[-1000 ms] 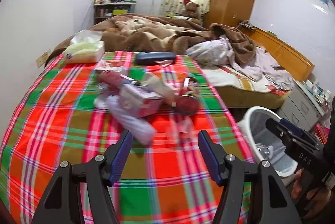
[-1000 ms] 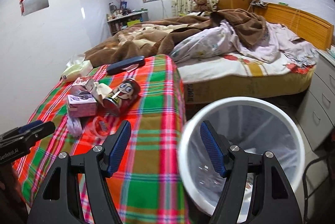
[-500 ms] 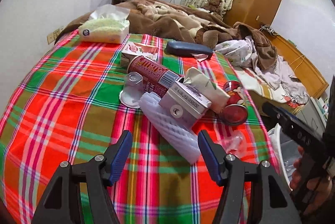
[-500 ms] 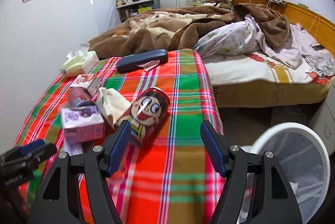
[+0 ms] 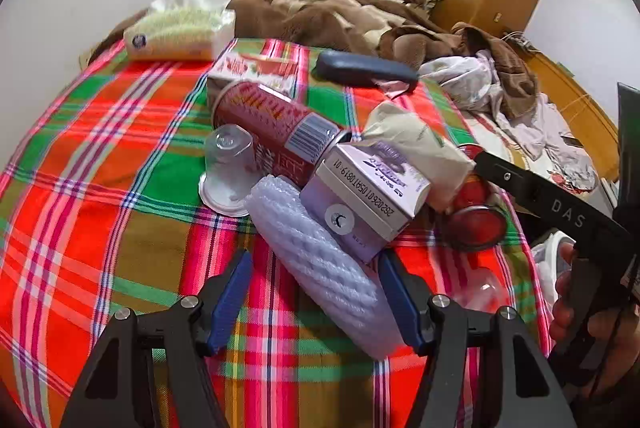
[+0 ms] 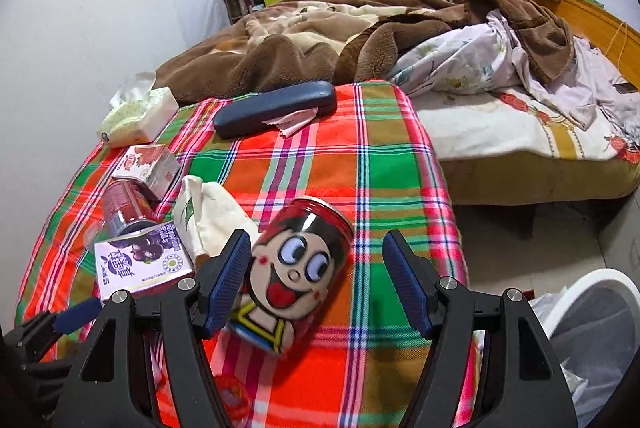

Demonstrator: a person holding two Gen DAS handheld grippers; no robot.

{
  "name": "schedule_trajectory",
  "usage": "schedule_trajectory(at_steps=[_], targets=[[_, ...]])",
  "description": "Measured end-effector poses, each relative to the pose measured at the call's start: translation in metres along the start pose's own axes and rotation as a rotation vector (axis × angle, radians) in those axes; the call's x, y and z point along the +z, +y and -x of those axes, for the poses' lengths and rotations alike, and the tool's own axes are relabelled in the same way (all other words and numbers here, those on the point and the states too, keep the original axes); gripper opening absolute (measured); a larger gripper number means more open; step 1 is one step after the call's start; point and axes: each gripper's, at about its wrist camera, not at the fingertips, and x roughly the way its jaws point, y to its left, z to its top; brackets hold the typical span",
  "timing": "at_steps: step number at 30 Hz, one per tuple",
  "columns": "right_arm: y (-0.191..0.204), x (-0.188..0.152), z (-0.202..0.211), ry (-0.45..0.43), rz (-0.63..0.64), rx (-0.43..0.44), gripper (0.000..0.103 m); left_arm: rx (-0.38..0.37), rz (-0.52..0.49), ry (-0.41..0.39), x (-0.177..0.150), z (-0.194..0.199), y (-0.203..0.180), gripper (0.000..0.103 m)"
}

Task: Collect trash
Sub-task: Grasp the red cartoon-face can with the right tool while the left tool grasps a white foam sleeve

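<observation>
A desk covered with a red, green and orange plaid cloth (image 5: 100, 187) is shown in both wrist views, with a cluster of trash lying on it. The left tool (image 5: 316, 298) is held with its jaws set wide, and a white foam net sleeve (image 5: 320, 268) lies on the cloth between them; contact between the blue pads and the sleeve cannot be confirmed. A purple drink carton (image 5: 368, 195) rests partly on the far end of the sleeve. Behind the carton, a dark red can (image 5: 272, 123) lies on its side, with an overturned clear plastic cup (image 5: 228, 163) just beside it and a crumpled cream paper bag (image 5: 416, 143) to the right. The right tool (image 6: 316, 278) is likewise held wide, with a red cartoon-face can (image 6: 296, 276) lying on its side between the jaws; the left pad appears to be touching or nearly touching the can, while the right pad stands clear of it. A white trash bin (image 6: 592, 312) with a plastic liner is seen on the floor at the lower right of the right wrist view, beside the desk. A dark blue case (image 6: 276, 107), a pink-and-white carton (image 6: 148, 163) and a tissue pack (image 6: 140, 115) lie toward the far end of the desk.
</observation>
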Motion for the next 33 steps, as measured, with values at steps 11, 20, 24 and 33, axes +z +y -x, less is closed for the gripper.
schedule_trajectory(at_steps=[11, 20, 24, 33], targets=[[0.012, -0.007, -0.011, 0.078, 0.018, 0.015, 0.07, 0.054, -0.055, 0.021, -0.005, 0.004, 0.01, 0.067], [0.011, -0.017, -0.01, 0.103, 0.036, 0.023, 0.058, 0.025, 0.063, 0.023, -0.003, 0.014, 0.043, 0.066], [0.011, -0.019, -0.009, 0.101, 0.039, 0.029, 0.056, 0.028, 0.106, 0.017, -0.002, 0.008, 0.044, 0.065], [0.01, -0.024, -0.005, 0.088, 0.025, 0.037, 0.056, 0.004, 0.158, -0.018, 0.0, 0.002, 0.036, 0.044]])
